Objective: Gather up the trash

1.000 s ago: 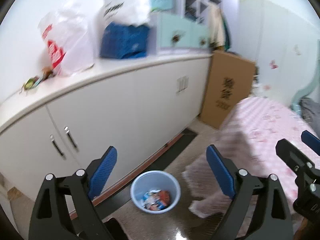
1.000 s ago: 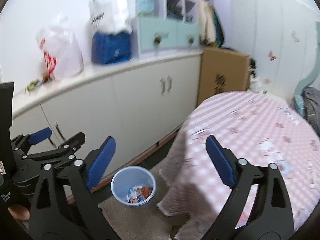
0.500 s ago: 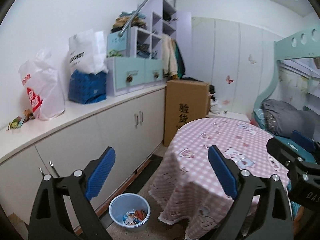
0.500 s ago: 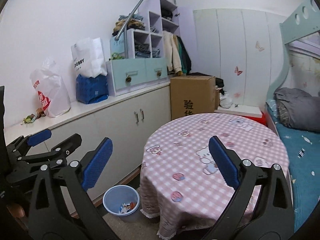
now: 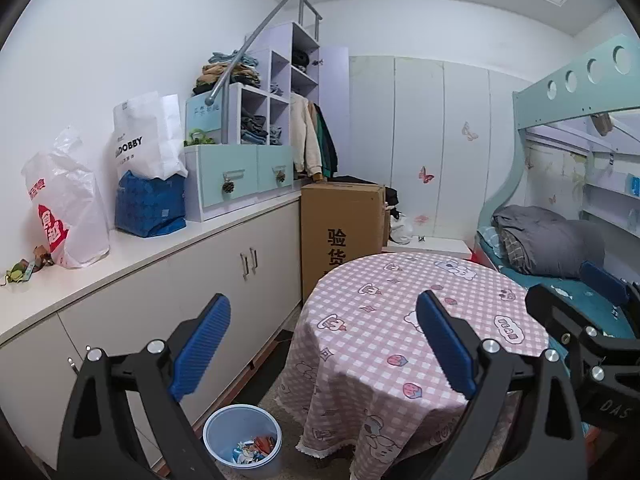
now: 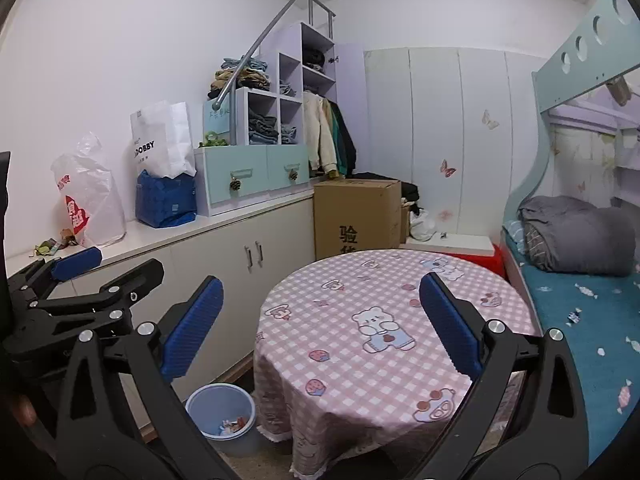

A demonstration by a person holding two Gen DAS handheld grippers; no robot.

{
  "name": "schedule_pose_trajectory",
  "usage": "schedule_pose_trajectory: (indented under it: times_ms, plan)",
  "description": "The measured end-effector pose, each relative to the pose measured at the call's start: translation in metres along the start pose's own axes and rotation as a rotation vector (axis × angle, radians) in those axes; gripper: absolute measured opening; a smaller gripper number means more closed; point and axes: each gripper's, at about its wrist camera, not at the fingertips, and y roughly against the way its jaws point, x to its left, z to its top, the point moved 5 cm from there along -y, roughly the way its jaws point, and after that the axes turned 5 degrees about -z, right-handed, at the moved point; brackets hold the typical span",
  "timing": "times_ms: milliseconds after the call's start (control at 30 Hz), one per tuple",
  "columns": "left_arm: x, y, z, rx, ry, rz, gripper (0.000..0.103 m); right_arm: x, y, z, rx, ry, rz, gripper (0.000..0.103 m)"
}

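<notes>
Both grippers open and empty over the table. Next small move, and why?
Probably swing the left gripper toward the wrappers on the counter. Both grippers are open and hold nothing, the table shows no litter, and the bin already holds scraps. Those wrappers look like the nearest loose trash.

side-by-side wrist views, sharing table (image 5: 420, 320)

Floor (image 5: 280, 392) — carries bin (image 5: 242, 434) beside table (image 5: 400, 320); counter (image 5: 160, 248) — carries bags (image 5: 64, 204).
</notes>
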Motion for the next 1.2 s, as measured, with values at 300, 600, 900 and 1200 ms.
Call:
schedule_pose_trajectory:
  times_ms: [300,600,900,1200]
  plan:
    - [-0.008,0.002,-0.002,-0.001,-0.006,-0.019,0.092,-0.008,0.007,-0.004,-0.002,-0.005,-0.018,0.097]
    - [-0.008,0.001,-0.002,-0.001,-0.007,-0.027,0.092,-0.012,0.006,-0.006,0.002,-0.010,-0.022,0.097]
    - [-0.010,0.001,-0.003,-0.002,-0.007,-0.029,0.092,-0.012,0.006,-0.006,0.003,-0.011,-0.021,0.097]
    - [-0.009,0.002,-0.004,-0.001,-0.007,-0.030,0.092,-0.013,0.005,-0.008,0.008,-0.014,-0.018,0.097]
